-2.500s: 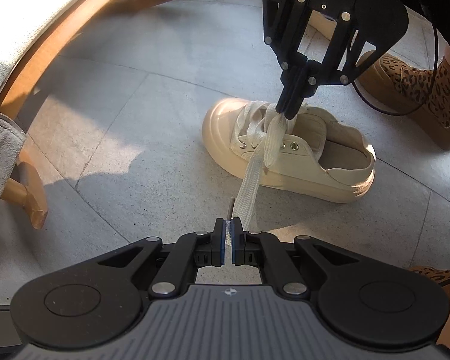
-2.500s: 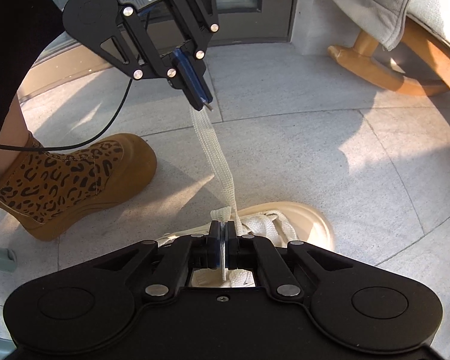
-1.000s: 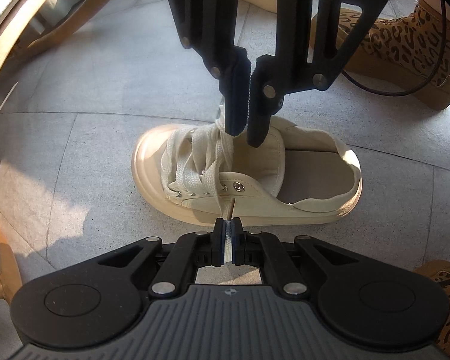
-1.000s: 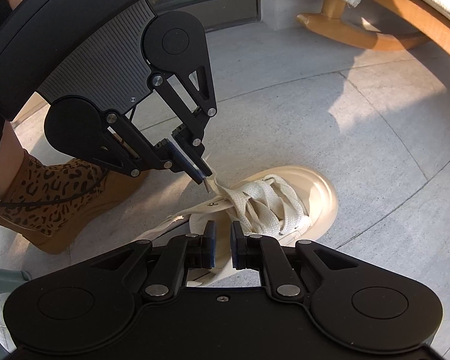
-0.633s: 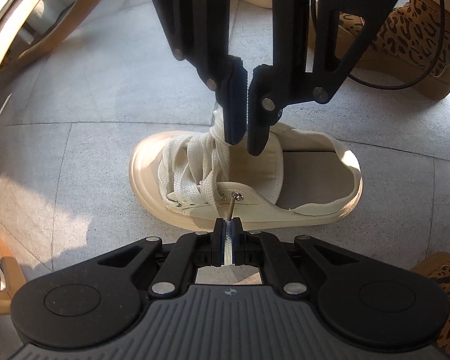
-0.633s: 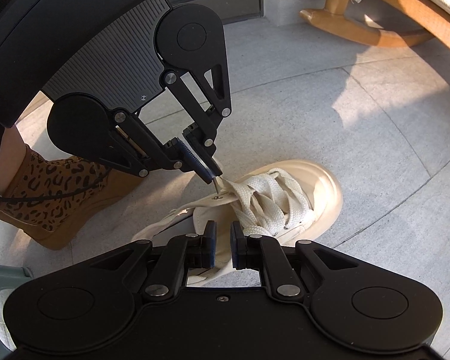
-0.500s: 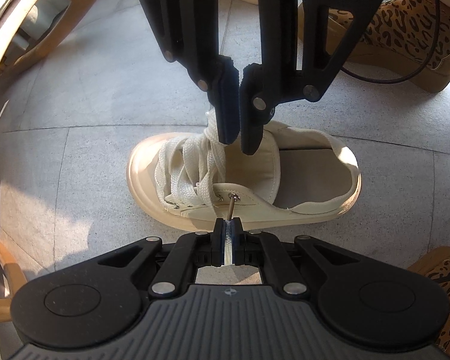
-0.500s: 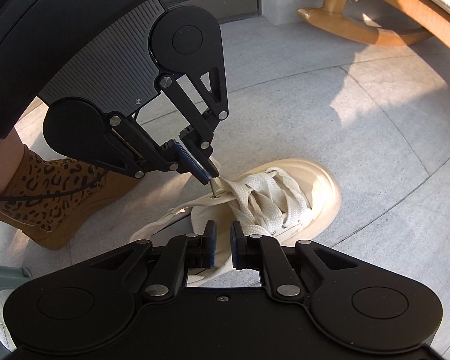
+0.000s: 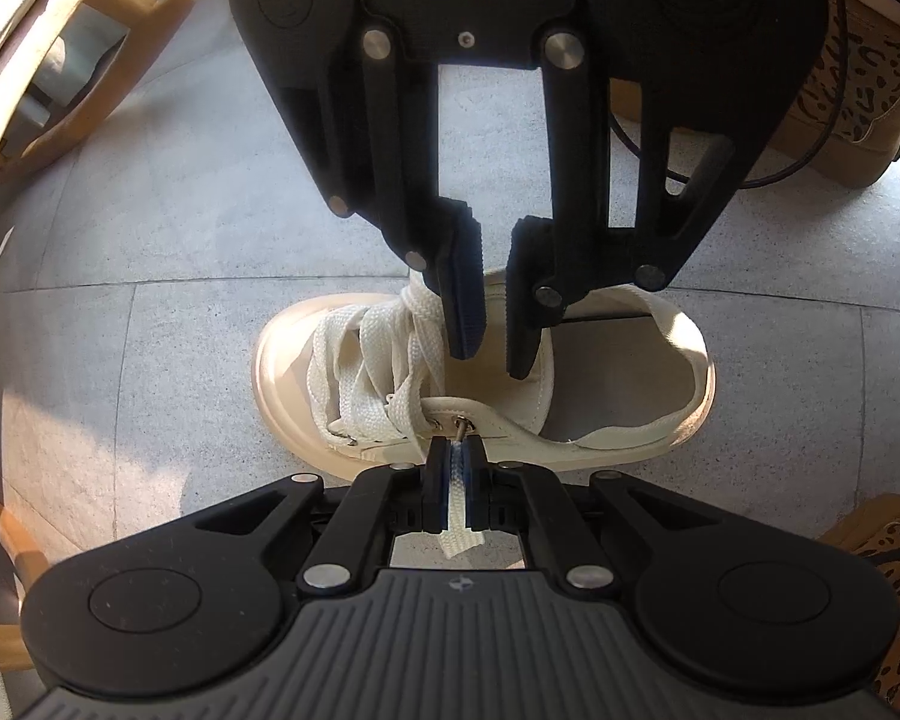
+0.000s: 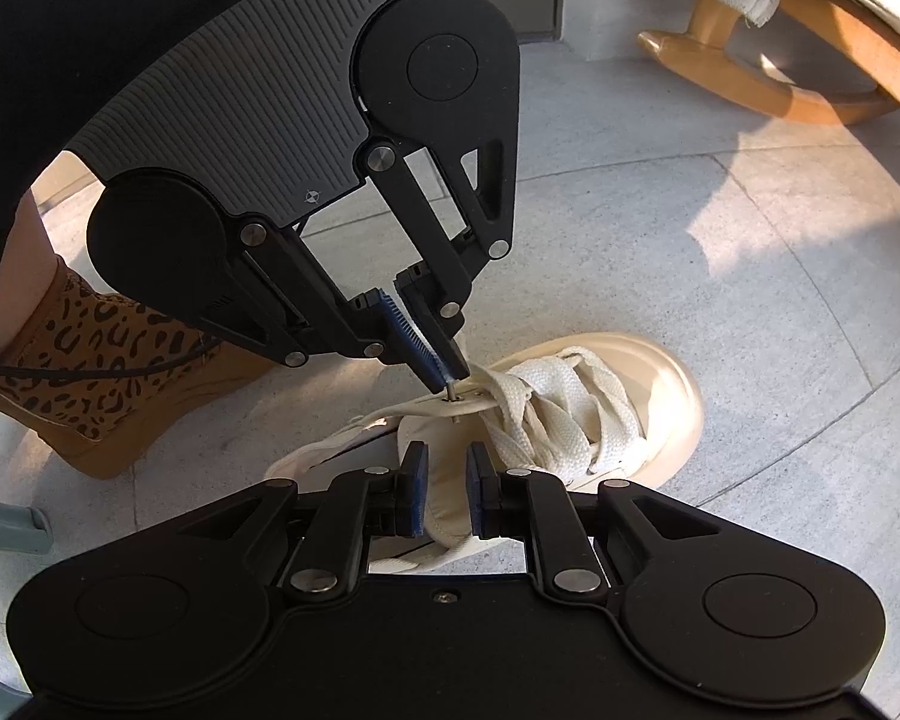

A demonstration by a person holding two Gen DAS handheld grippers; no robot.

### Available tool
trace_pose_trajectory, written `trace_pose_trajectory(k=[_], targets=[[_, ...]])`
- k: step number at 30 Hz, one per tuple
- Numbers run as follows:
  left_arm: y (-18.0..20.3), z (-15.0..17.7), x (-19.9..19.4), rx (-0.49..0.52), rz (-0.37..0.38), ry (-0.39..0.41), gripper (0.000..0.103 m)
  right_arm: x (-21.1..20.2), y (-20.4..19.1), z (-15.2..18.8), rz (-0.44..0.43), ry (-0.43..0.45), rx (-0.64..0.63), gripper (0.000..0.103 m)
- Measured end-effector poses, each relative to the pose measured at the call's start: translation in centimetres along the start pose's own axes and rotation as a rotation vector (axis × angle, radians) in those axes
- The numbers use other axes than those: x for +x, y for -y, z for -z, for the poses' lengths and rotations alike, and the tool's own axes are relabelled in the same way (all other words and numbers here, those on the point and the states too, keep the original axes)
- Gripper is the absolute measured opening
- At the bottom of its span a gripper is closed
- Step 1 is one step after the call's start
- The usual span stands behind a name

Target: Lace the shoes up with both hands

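A cream canvas shoe [image 9: 600, 384] lies on the grey floor, toe to the left, with wide white lace [image 9: 384, 360] crossed loosely over its front. My left gripper [image 9: 456, 450] is shut on the lace end. The metal lace tip [image 9: 462, 425] sticks out of its fingers and pokes into the top eyelet on the near side. The right wrist view shows that tip [image 10: 452, 396] passing through the eyelet flap. My right gripper [image 10: 444, 480] hangs over the shoe's tongue, jaws opening, nothing pressed between the pads.
A person's leopard-print boots [image 9: 858, 90] stand close behind and beside the shoe, one also low right [image 9: 894, 576]. A black cable [image 9: 810, 138] trails past them. A wooden rocking-chair runner [image 10: 750, 78] with pale cushions sits across the tiled floor.
The right gripper has let go of the lace and its jaws have spread a little. The left gripper has come down to the shoe and put the lace tip into the top eyelet.
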State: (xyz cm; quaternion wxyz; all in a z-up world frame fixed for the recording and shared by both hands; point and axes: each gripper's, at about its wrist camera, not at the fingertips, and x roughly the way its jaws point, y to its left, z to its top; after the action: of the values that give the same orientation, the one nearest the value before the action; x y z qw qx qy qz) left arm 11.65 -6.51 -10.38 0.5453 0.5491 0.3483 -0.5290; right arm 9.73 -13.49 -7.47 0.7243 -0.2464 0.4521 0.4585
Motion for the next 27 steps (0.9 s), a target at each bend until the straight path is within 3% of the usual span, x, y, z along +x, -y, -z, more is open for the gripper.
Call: trace_pose_trajectory(k=[13,19,21,23,27], targets=[[0.1,-0.2,0.3,0.055,-0.004,0.031,0.004,2.2,-0.2,-0.1,0.033,-0.002,-0.124,0.006],[0.1,-0.3,0.5,0.058,-0.005,0.039,0.004,2.3,0.1,0.0,0.026,0.013,-0.114,0.001],[0.0,-0.3,0.4,0.048,-0.002,0.043,0.006,2.2,0.2,0.1,0.024,0.013,-0.102,0.001],[-0.4,-0.3,0.3,0.019,0.007,0.043,0.017,2.1,0.2,0.2,0.025,0.003,-0.092,0.001],[-1.2,-0.1,-0.1,-0.042,0.034,0.034,0.023,1.3,0.2,0.3,0.023,-0.004,-0.092,0.001]])
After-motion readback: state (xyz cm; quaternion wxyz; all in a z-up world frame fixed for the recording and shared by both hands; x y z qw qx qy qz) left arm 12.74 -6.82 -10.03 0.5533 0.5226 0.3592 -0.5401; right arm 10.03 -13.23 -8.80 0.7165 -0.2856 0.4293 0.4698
